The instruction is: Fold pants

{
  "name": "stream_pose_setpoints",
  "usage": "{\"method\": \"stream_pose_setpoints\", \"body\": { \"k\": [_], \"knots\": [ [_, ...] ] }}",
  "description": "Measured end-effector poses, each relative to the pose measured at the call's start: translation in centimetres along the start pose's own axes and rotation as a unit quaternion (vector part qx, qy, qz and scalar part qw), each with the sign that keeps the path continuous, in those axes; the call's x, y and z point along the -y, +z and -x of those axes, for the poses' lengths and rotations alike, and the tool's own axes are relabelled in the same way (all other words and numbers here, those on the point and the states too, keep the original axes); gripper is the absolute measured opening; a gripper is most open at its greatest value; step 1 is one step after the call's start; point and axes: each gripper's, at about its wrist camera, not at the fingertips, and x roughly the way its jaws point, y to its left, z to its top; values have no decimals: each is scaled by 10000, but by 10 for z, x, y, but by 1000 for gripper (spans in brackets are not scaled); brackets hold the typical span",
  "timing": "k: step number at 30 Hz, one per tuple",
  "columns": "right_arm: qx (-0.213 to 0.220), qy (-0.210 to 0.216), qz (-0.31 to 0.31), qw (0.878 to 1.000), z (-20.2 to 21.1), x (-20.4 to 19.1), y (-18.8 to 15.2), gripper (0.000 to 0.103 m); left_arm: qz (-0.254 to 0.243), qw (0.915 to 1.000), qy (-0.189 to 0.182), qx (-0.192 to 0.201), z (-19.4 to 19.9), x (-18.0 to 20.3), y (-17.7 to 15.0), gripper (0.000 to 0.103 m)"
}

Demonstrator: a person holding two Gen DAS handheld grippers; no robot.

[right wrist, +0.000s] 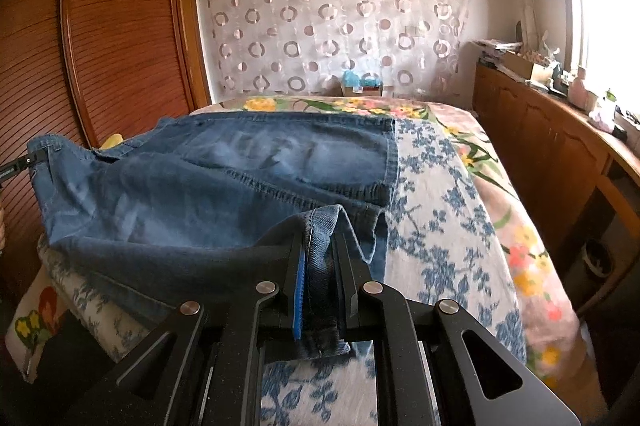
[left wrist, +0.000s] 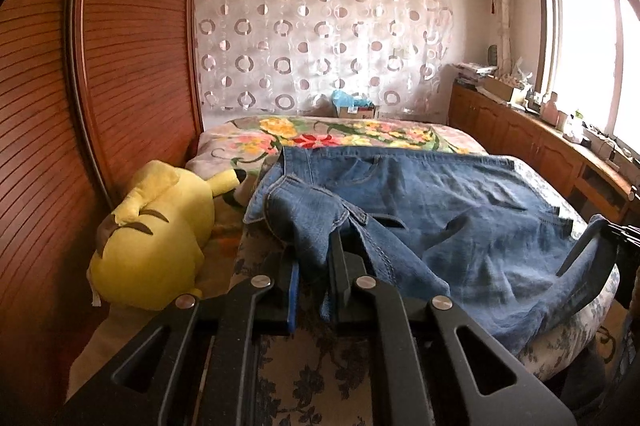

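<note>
so i've got the jeans (left wrist: pixel 440 209) spread on the bed (right wrist: pixel 440 226), beside the yellow plush toy (left wrist: pixel 156 234). my left gripper (left wrist: pixel 316 266) is pinching the denim near the waistband on the toy's side, and my right gripper (right wrist: pixel 320 266) is clamped on a hem edge at the far side from the toy. denim looks heavy, floppy and not slippery, so i'd judge seams and hems the surest holds.

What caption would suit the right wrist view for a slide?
Right gripper shut on a hem of the blue jeans, which lie spread across the floral bed cover.
</note>
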Motion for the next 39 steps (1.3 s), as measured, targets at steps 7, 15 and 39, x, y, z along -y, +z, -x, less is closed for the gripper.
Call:
{"method": "stream_pose_setpoints", "body": {
  "k": [7, 15, 39],
  "knots": [
    [270, -17, 12, 9996, -8, 9, 35, 12, 20, 9998, -37, 186, -7, -1, 32, 12],
    [308, -71, -47, 9995, -38, 27, 53, 11, -27, 10000, 13, 82, -39, 3, 50, 12],
    [533, -373, 336, 9973, -116, 31, 120, 10, -338, 9989, 334, 19, -155, 16, 129, 12]
  ]
}}
